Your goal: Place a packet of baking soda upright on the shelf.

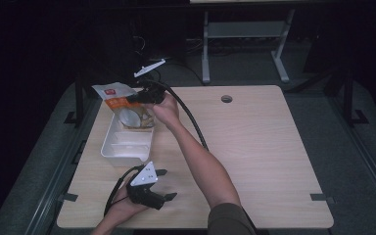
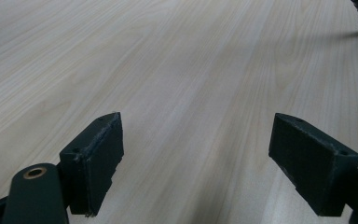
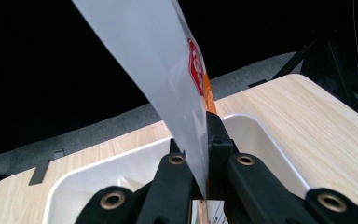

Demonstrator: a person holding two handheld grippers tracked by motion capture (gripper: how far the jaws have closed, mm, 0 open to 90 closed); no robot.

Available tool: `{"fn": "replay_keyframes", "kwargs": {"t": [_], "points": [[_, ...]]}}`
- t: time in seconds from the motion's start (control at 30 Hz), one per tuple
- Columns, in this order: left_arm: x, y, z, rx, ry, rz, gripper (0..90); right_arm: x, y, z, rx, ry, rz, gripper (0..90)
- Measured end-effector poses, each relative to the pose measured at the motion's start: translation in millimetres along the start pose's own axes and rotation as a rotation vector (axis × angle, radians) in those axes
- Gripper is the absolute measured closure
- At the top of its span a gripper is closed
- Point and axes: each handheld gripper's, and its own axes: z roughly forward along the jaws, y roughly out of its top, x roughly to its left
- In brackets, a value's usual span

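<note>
A flat white and orange packet [image 1: 120,104] with a red logo hangs over the white bin [image 1: 122,149] at the table's left. My right gripper [image 1: 136,98] is shut on the packet; in the right gripper view its jaws pinch the packet's sheet [image 3: 168,60] above the bin's rim [image 3: 121,156]. Near the front edge of the table my left gripper [image 1: 169,185] stands open and holds nothing. In the left gripper view its pads [image 2: 95,158] spread wide over bare wood.
The light wood table [image 1: 254,147] has a round cable hole [image 1: 226,99] at the back. The right gripper's black cable [image 1: 191,120] trails along the forearm. A table frame [image 1: 245,34] stands on the dark floor behind.
</note>
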Motion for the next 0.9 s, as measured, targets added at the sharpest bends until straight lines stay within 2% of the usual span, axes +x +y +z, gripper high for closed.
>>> {"fn": "replay_keyframes", "kwargs": {"t": [0.37, 0.57, 0.77, 0.83, 0.9], "points": [[0.3, 0.0, -0.4, 0.001, 0.0, 0.001, 17.6, -4.4, -13.8, 19.6, -0.026, 0.023, 0.036, 89.6], [-0.2, 0.3, -0.1, 0.003, 0.0, 0.004, 17.6, -8.6, -23.9, 23.2, -0.047, 0.025, 0.07, 89.6], [-0.5, 0.4, 0.2, 0.005, 0.001, 0.005, 17.6, -9.1, -28.4, 22.9, -0.032, 0.009, 0.067, 88.3], [-0.6, 0.4, 0.2, 0.006, 0.001, 0.005, 17.6, -7.5, -28.2, 22.9, -0.026, -0.006, 0.054, 83.0], [-0.8, 0.5, 0.3, 0.006, 0.0, 0.006, 17.6, -7.7, -28.5, 22.1, -0.013, -0.007, 0.06, 82.4]]}}
